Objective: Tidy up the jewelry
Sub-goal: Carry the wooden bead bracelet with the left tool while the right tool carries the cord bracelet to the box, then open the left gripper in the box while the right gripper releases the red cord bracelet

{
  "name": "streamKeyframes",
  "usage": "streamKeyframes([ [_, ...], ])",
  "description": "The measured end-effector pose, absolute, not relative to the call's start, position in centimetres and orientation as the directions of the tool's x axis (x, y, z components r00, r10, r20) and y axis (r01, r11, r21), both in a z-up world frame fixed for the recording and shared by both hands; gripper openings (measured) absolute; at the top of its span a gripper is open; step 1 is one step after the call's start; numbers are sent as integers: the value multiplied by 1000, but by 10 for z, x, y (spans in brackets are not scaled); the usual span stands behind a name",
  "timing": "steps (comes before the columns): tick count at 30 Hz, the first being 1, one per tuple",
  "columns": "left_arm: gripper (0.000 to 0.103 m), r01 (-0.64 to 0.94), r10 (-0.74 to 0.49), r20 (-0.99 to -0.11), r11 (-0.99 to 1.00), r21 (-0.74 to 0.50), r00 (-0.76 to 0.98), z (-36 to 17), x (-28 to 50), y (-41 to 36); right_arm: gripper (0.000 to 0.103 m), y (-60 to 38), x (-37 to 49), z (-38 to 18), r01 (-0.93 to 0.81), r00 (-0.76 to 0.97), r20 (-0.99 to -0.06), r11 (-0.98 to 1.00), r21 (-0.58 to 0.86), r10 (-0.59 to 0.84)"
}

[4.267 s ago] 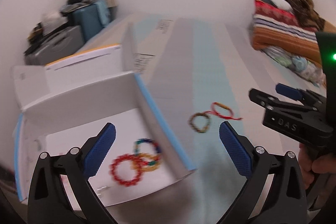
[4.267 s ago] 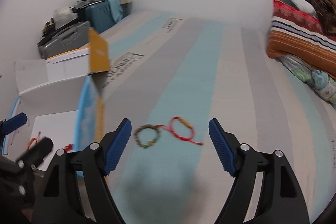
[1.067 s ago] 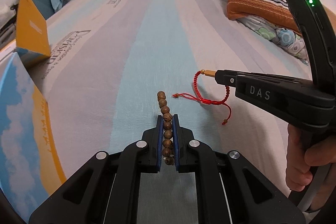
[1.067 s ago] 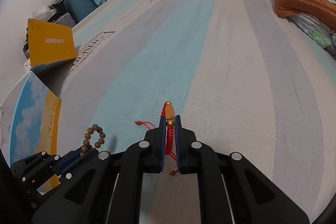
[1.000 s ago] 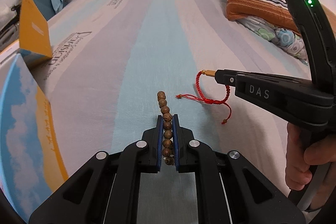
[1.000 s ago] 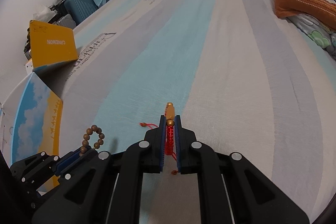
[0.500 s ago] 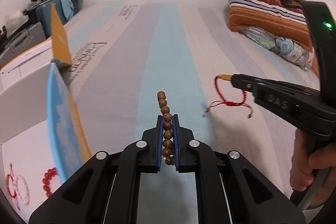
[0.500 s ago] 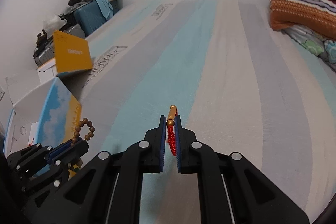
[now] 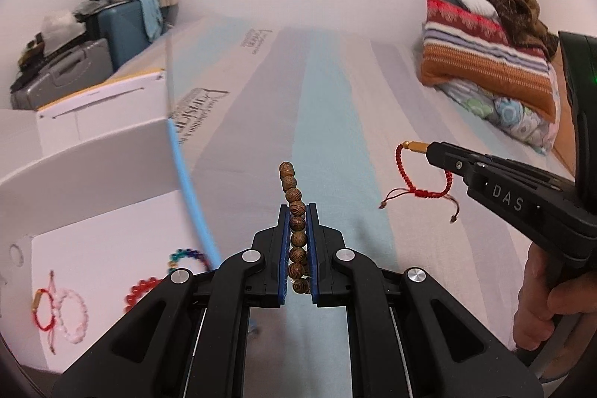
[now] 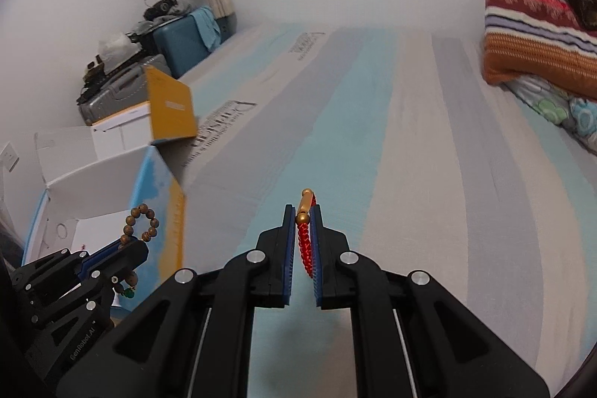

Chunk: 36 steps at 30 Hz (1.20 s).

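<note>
My left gripper (image 9: 297, 211) is shut on a brown wooden bead bracelet (image 9: 293, 200), held up over the striped bed sheet (image 9: 328, 107). The same bracelet (image 10: 141, 222) shows in the right wrist view, sticking out of the left gripper (image 10: 123, 248). My right gripper (image 10: 303, 211) is shut on a red cord bracelet (image 10: 305, 241) with a gold tube bead. In the left wrist view that red bracelet (image 9: 418, 174) dangles from the right gripper (image 9: 433, 150), off the sheet. An open white box (image 9: 97, 174) at the left holds several bracelets, among them a red bead one (image 9: 140, 290).
A person's hand (image 9: 541, 301) grips the right tool's handle. A yellow box flap (image 10: 168, 107) stands behind the white box. Suitcases (image 9: 86, 58) and a lamp sit in the far left corner. Folded blankets (image 9: 485, 58) are piled at the right of the bed.
Both grippers have risen and shifted left with their bracelets, which are now off the sheet. The white box's inside has come into the left wrist view.
</note>
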<state>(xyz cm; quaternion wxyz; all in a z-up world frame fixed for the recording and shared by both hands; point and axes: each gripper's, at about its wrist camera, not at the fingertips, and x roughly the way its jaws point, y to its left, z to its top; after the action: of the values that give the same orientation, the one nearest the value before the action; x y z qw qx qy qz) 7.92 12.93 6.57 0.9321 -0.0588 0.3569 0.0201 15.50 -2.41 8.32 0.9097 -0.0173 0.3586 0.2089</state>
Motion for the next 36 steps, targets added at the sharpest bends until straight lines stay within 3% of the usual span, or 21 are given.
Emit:
streamKeyframes([
  [11, 8, -166, 51, -630, 978, -125, 775, 91, 36, 184, 7, 34, 125, 109, -467, 659, -621, 878, 103, 424],
  [24, 8, -349, 212, -675, 934, -71, 707, 72, 1, 266, 7, 120, 82, 120, -613, 618, -571, 786, 81, 540],
  [30, 8, -404, 234, -710, 911, -78, 664, 56, -5, 295, 7, 170, 72, 101, -662, 563, -621, 747, 57, 546],
  [36, 8, -440, 240, -753, 895, -72, 612, 36, -4, 314, 7, 206, 82, 60, -645, 480, -738, 761, 69, 474],
])
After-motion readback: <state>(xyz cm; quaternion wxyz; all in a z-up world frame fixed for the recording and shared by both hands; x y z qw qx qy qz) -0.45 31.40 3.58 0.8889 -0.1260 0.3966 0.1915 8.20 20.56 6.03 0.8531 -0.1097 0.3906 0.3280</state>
